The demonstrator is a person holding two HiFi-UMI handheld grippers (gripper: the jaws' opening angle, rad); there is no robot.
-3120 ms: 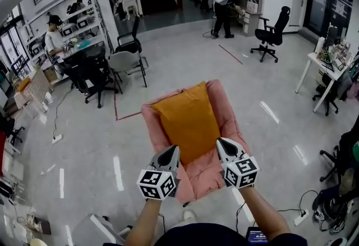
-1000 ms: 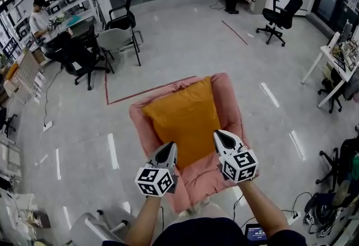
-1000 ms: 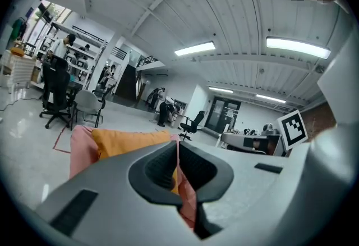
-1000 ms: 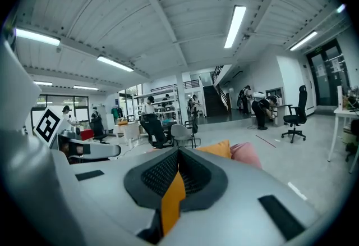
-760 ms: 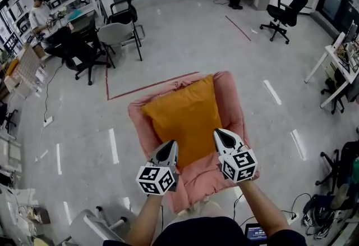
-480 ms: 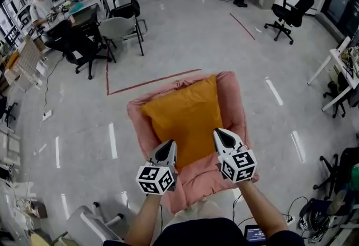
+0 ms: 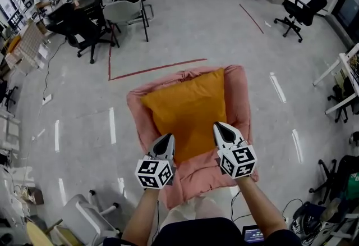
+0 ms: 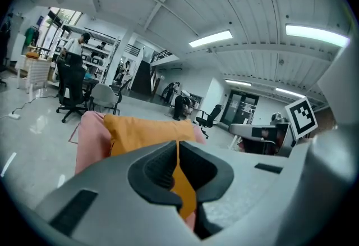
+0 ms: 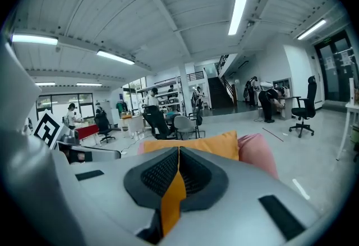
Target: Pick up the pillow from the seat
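The left gripper [image 7: 165, 145] and right gripper [image 7: 222, 132] are each pinched closed on the near edge of the orange fabric pillow [image 7: 188, 109], which lies on the pink cushioned seat [image 7: 239, 95]; such thin fabric pinches may slip on lifting, dropping it.

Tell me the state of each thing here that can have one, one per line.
pillow: lying on the seat, near edge pinched at two spots.
pink seat: covered by the pillow.
left hand-held gripper: shut on the pillow's edge.
right hand-held gripper: shut on the pillow's edge.

Near edge of the pillow [image 7: 188, 113] behind the left tool [image 7: 167, 139] and right tool [image 7: 220, 128].
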